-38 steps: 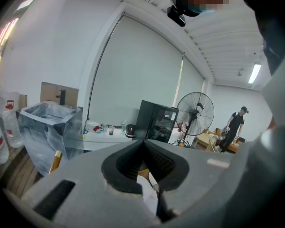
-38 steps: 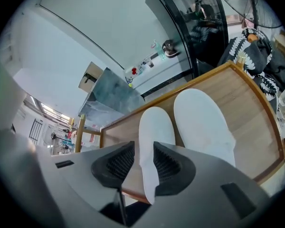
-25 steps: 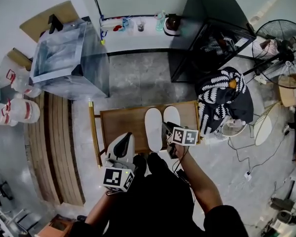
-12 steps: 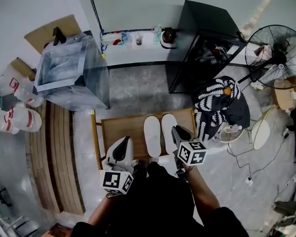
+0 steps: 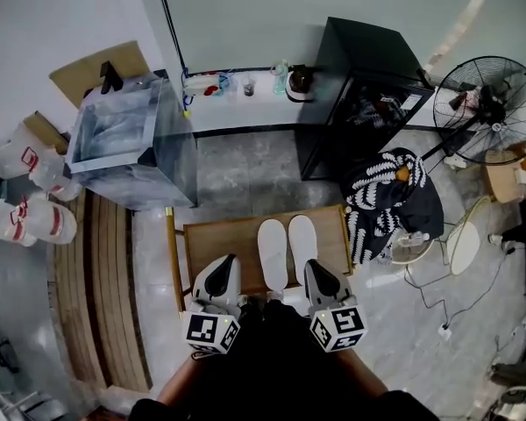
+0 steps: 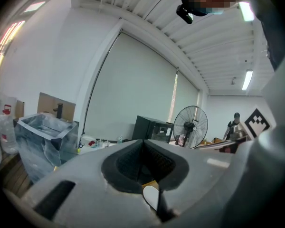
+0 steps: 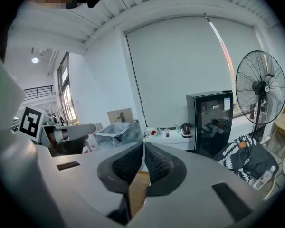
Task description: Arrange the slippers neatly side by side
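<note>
Grey floor all round, with a low wood table (image 5: pixel 219 235) close by the feet. On the table, two white slippers (image 5: pixel 273 253), side by side, toes the same way, heels about level with each other and near the close edge. Very close together; cannot tell if touching. Looks neat already, so likely done or almost done. Left gripper (image 5: pixel 223 266) seen over the near corner of the table, just beside the slippers, jaws pressed together, holding nothing. Right gripper (image 5: pixel 316 268) on the other side, by the heel of the slipper there, jaws just been closing and now meeting at the tips. Nothing between them, only a bit of table seen through the gap lower down. Biggest risk from here: a bump. With both grippers so near the heels, danger of a low swing inward pushing one slipper crooked or opening a gap in the pair. With the heels so near the edge, danger too of knocking one off onto the floor. One more risk: grabbing a slipper again for a tiny fix and dragging its neighbour along. Probably best to lift straight up and away, not across.
</note>
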